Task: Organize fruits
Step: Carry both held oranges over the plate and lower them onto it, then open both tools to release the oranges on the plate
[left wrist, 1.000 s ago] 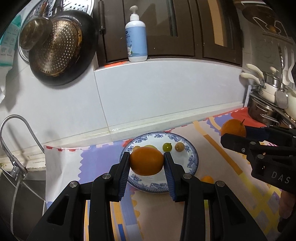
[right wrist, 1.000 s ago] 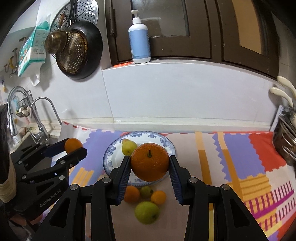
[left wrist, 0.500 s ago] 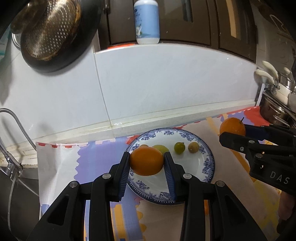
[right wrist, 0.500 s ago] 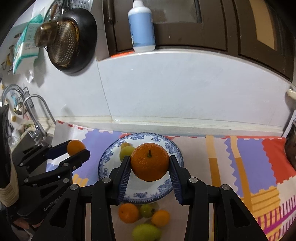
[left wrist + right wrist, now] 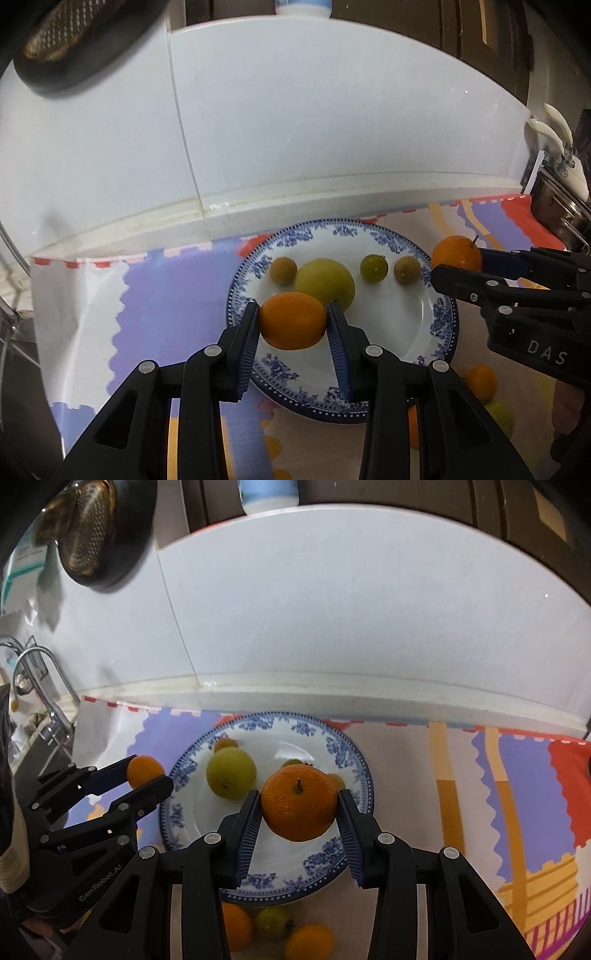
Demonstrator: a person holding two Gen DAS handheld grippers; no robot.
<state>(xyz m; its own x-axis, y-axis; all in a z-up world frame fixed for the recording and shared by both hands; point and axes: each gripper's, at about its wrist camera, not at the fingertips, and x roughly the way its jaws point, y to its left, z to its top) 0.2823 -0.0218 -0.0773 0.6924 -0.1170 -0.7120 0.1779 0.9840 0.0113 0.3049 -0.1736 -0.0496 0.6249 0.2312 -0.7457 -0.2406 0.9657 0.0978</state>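
Note:
A blue-and-white plate (image 5: 439,321) (image 5: 354,760) lies on a patterned mat. On it sit a large yellow-green fruit (image 5: 327,282) (image 5: 231,771), a small green one (image 5: 373,268) and two small brown ones (image 5: 283,270). My left gripper (image 5: 293,321) is shut on a small smooth orange (image 5: 293,319) just above the plate's near left part. My right gripper (image 5: 299,805) is shut on a bigger stemmed orange (image 5: 299,803) above the plate's middle. Each gripper shows in the other's view, the left (image 5: 147,775) and the right (image 5: 458,258).
Loose fruits lie on the mat in front of the plate: an orange (image 5: 236,926), a green one (image 5: 273,923), a yellow-orange one (image 5: 310,941). White tiled wall stands close behind. A faucet (image 5: 40,672) and sink are at left, pots (image 5: 561,206) at right.
Both grippers have moved forward and down toward the plate, each still holding its orange. The plate now looks larger and nearer, and the wall shelf has slid out of view.

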